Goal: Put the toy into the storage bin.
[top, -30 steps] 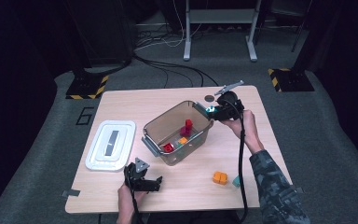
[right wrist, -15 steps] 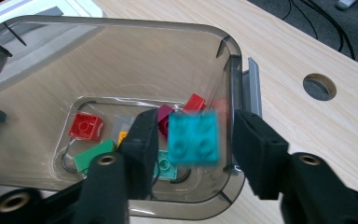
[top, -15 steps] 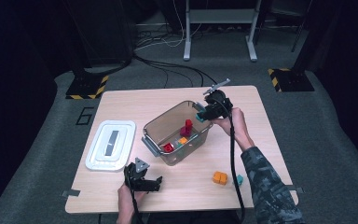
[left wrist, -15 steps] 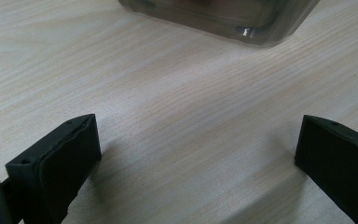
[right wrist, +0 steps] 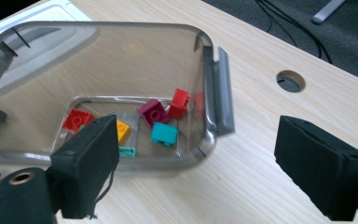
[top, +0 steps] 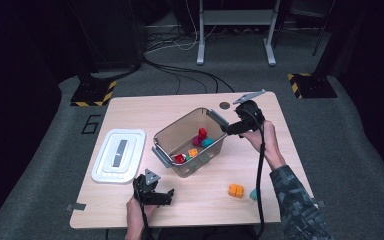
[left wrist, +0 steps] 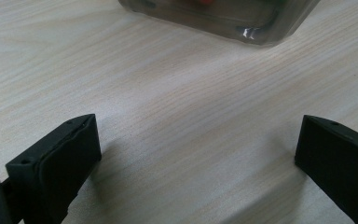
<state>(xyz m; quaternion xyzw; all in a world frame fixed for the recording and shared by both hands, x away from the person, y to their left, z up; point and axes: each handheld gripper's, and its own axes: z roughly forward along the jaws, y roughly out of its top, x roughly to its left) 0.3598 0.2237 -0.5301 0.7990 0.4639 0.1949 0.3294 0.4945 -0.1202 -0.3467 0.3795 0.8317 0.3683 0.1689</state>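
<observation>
Pale wood-grain counter (top: 180, 112): clear plastic bin (top: 180, 131) at centre holds red, magenta, teal, orange bricks (right wrist: 164, 132); right gripper (top: 230, 128) at its 3 o'clock rim, jaws just opened, empty; left gripper (top: 155, 196) at 6 o'clock, jaws wide

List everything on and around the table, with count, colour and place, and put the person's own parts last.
table: one, pale wood, centre of the high view, round hole near its far edge.
bin: one, clear grey plastic, open, mid-table.
bricks in the bin: at least six; two red, one magenta, one orange, two teal; on its floor.
lid: one, white, flat on the table left of the bin.
orange brick: one, on the table near the front right.
teal brick: one, just right of the orange one.
desk frame: one, grey, on the floor beyond the table.
left tool: one, black, jaws open over bare wood at the front edge.
right tool: one, black, jaws just opened, nothing between them, at the bin's right end.
</observation>
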